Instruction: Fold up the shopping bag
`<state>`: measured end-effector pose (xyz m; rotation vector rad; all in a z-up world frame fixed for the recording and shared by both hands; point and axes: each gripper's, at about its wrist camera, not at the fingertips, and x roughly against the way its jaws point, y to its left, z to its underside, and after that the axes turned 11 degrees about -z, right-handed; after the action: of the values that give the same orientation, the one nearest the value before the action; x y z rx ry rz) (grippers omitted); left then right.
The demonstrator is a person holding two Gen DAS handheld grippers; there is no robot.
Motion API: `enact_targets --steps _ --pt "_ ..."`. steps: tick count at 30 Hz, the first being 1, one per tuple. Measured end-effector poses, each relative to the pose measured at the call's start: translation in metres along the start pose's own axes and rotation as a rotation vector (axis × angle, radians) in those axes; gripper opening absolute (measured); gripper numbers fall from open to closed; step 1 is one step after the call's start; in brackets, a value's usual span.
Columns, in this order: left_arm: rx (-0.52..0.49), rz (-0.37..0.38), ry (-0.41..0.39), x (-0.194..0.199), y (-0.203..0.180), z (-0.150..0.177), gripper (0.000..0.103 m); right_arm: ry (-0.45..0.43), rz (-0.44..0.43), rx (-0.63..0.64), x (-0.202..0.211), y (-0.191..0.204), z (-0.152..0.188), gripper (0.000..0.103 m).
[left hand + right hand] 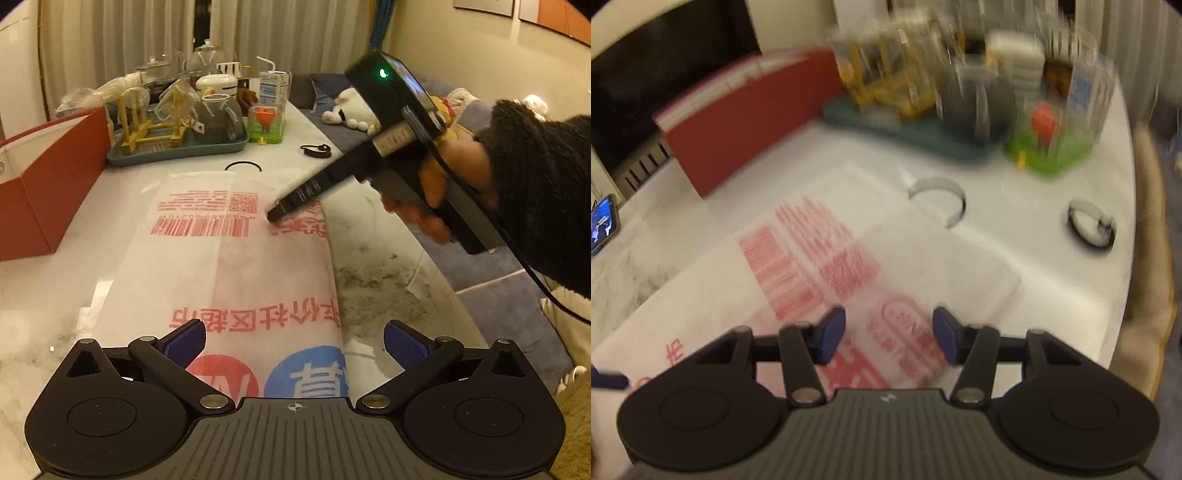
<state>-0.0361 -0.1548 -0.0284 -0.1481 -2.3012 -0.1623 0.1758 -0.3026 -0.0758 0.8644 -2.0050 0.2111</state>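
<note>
White shopping bag (236,266) with red print lies folded lengthwise, flat.

Left gripper (294,341): black plastic body, ribbed grey middle plate with small cross mark, two round black discs at sides, silver screws on black link bars, blue pads on fingers (186,341). Right gripper (889,334): same build, small white logo on ribbed plate, blue pads. Seen from left view: long black handle, green light, label sticker, thin black cable. Sleeve (543,192): dark, fuzzy.
</note>
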Motion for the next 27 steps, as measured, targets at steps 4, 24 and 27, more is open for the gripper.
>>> enact_targets --steps 4,24,27 --pt "-0.141 -0.083 0.068 -0.018 -0.007 0.020 0.103 -0.009 -0.011 0.028 0.014 0.018 0.009 0.059" --pt "0.007 0.059 0.009 0.013 0.009 0.015 0.103 0.037 -0.018 0.109 0.041 0.092 0.039 0.082" --pt "-0.142 -0.017 0.110 -0.002 -0.002 0.039 0.103 0.059 -0.018 0.136 0.035 0.100 0.045 0.083"
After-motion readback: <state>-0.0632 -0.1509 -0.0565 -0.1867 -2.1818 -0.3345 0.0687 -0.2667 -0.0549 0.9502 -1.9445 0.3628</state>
